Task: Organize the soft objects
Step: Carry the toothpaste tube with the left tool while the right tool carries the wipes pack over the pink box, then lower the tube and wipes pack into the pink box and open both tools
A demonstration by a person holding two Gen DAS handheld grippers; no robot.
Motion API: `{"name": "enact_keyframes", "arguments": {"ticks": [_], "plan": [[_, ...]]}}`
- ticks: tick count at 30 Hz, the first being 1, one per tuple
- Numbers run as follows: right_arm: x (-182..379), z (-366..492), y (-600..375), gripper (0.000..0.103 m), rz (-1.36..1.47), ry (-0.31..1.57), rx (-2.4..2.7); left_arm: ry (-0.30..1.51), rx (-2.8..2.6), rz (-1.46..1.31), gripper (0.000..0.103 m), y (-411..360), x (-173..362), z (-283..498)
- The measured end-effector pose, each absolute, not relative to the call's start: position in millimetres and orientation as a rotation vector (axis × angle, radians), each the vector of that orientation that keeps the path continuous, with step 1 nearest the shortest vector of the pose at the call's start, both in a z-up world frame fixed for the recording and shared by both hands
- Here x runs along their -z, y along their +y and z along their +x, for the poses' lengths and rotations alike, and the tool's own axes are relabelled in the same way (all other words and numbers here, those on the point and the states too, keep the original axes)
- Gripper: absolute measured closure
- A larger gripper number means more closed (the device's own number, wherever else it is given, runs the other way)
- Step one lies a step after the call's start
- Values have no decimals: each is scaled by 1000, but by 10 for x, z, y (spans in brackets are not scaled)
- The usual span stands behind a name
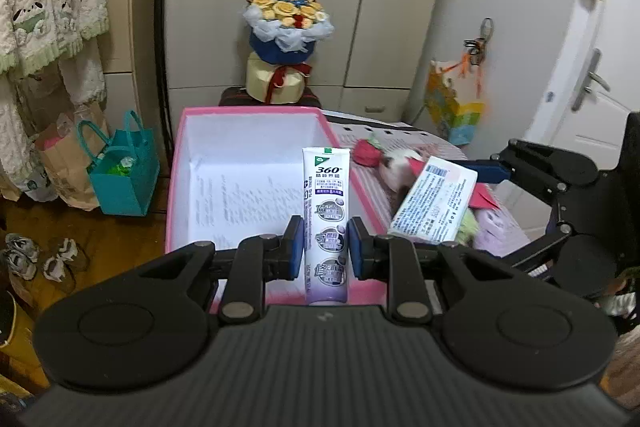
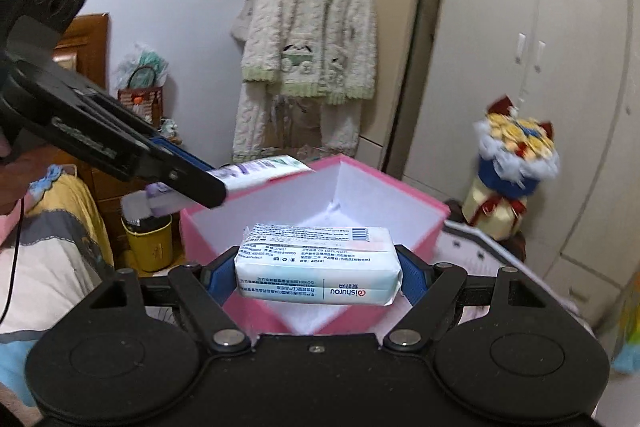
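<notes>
Step in hand: transfer to the pink box. The left hand-held gripper clamps the toothpaste tube above the box's near edge. The right hand-held gripper clamps the tissue pack over the box opening. Next move, by judgement: lower each item inside, then release.

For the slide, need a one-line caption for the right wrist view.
Right gripper holds a tissue pack above the open pink box.

Dim indoor light, fisheye-warped, blurred edges
</notes>
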State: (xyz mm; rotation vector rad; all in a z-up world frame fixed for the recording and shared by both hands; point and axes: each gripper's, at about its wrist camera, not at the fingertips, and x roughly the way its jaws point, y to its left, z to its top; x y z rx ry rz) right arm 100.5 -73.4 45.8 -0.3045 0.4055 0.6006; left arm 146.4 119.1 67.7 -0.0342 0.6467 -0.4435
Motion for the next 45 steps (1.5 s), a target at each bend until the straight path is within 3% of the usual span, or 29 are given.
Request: {"name": "enact_keyframes", "arguments": {"ticks": [6, 18, 34, 37, 42, 45], "plan": [[-432, 1639, -513, 20, -402, 434, -676, 690, 414, 11, 81, 1127, -558, 2109], [79, 2639, -34, 21, -710, 667, -843, 871, 362, -26, 81, 1053, 53, 3206], [324, 2907, 261, 20, -934, 792, -899, 1015, 303, -150, 81, 1131, 405, 3635], [296, 2874, 234, 13, -926, 769, -867, 1031, 312, -177, 79, 1150, 425, 3634], [99, 2643, 55, 13, -819, 696, -793, 967, 332, -126, 77, 1149, 326, 3488], [-48, 2364, -111, 14, -741, 675, -740, 920, 348, -43, 62, 1110, 199, 3302]]}}
